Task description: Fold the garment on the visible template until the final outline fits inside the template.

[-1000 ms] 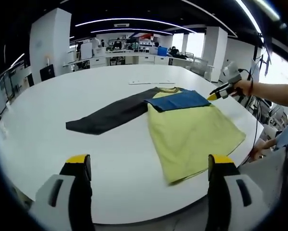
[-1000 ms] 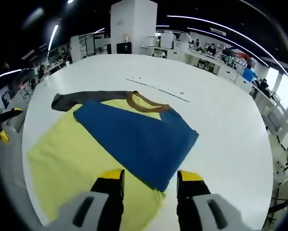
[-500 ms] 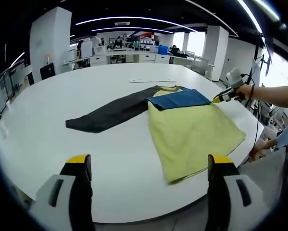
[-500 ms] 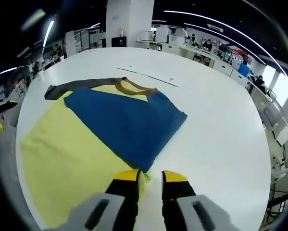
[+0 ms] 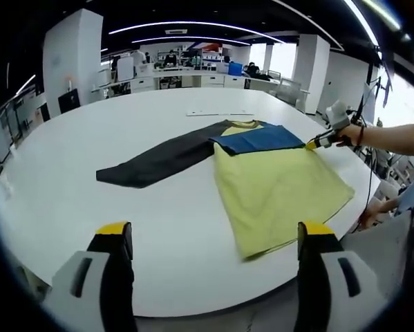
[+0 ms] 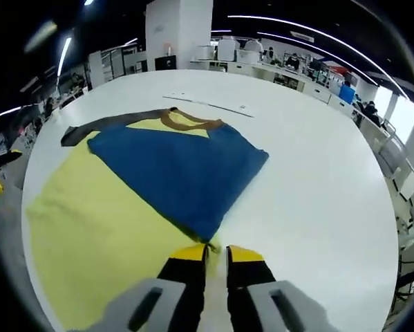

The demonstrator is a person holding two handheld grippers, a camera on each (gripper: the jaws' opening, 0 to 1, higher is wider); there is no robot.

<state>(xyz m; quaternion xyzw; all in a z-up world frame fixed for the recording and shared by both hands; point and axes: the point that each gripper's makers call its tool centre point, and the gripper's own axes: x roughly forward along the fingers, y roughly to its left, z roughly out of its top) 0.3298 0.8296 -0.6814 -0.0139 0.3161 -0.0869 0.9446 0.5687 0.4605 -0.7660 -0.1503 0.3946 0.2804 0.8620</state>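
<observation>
A long-sleeved shirt lies flat on the white round table [image 5: 68,200]. Its yellow body [image 5: 276,190] spreads toward the near right edge. The dark grey sleeve [image 5: 158,159] stretches out to the left. The blue sleeve [image 6: 179,169] is folded across the chest below the brown collar [image 6: 189,122]. My right gripper [image 6: 215,253] is shut on the blue sleeve's tip at the shirt's right edge; a hand holds my right gripper [image 5: 312,145] there. My left gripper [image 5: 213,232] hangs open above the table's near edge, short of the hem, holding nothing.
A thin marked strip [image 5: 219,114] lies on the table beyond the collar, also in the right gripper view as the strip [image 6: 207,104]. Desks, pillars and seated people fill the office behind. A person's arm [image 5: 393,135] reaches in from the right, past the table's edge.
The right gripper's jaws have come together from open to shut on the blue sleeve's tip. The left gripper has stayed open and almost still.
</observation>
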